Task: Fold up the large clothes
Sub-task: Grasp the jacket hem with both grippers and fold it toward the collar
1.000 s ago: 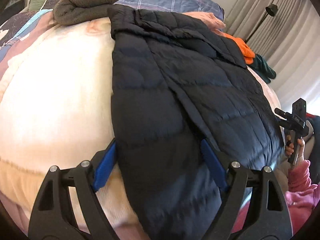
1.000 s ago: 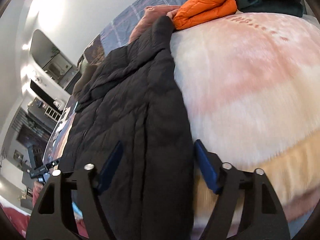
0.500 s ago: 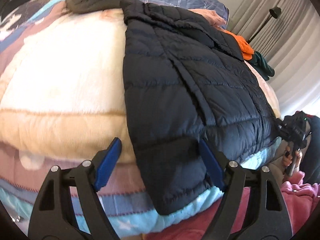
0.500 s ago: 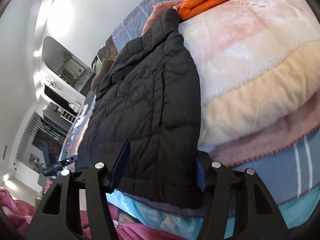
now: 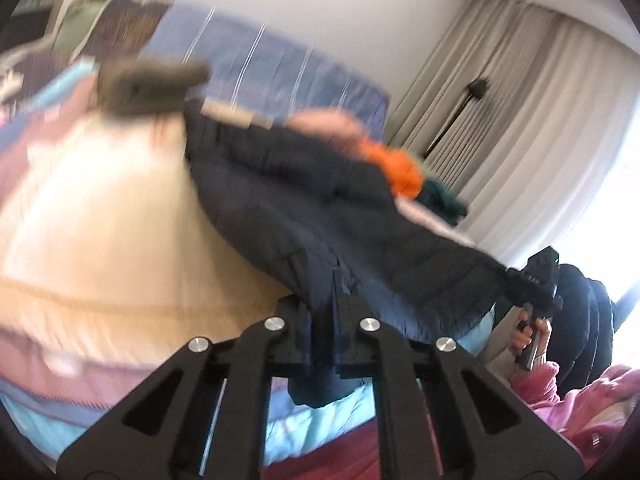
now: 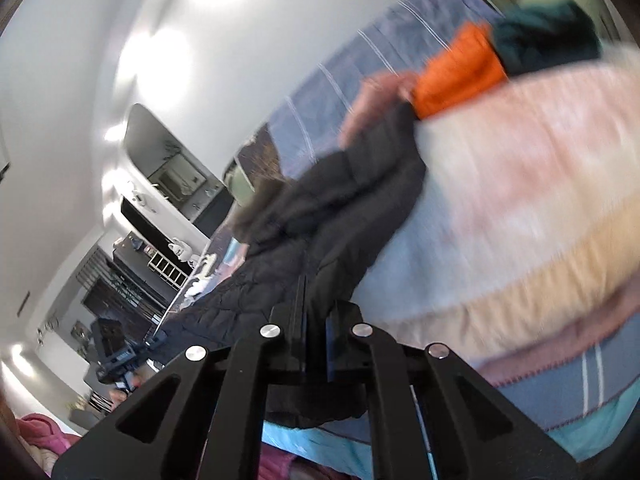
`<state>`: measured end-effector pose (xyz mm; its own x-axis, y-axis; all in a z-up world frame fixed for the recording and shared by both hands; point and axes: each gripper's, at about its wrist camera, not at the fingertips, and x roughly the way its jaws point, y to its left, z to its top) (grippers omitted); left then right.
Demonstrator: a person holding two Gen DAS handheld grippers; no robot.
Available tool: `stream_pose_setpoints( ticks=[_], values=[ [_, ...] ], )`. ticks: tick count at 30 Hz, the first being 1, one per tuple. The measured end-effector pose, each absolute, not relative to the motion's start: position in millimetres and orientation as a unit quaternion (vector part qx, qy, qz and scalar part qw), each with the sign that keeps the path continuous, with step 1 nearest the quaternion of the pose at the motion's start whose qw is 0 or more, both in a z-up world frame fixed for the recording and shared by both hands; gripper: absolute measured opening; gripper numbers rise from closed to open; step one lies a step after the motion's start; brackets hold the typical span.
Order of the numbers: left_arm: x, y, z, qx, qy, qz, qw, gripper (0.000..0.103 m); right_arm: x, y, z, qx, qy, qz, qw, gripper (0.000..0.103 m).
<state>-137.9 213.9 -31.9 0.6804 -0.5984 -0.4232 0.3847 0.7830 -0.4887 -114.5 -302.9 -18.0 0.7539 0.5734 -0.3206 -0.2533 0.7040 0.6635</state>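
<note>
The jacket [image 5: 320, 208] lies on the bed [image 5: 100, 232], other clothes [image 5: 404, 172] seemingly behind it.

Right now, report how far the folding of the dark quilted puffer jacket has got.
Done: the dark quilted puffer jacket lies lengthwise on the fluffy cream blanket, sleeves apparently tucked in. In hand: the left gripper and right gripper have just closed on its near hem, one at each corner, and raise it off the bed. Left: carry the hem toward the collar, lay it flat, release.
</note>
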Motion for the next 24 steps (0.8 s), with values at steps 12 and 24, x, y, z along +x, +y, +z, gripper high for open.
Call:
stream_pose_setpoints(
  ticks=[12, 24],
  values=[
    [-194, 225, 50, -0.156, 0.15, -0.251, 0.943, 0.007, -177, -311, 81, 0.241, 0.131, 0.209, 0.939, 0.006],
    [-36, 216, 21, -0.18, 0.242, -0.17, 0.938, 0.009, -19, -297, 51, 0.236, 0.21, 0.106, 0.943, 0.006]
  ],
)
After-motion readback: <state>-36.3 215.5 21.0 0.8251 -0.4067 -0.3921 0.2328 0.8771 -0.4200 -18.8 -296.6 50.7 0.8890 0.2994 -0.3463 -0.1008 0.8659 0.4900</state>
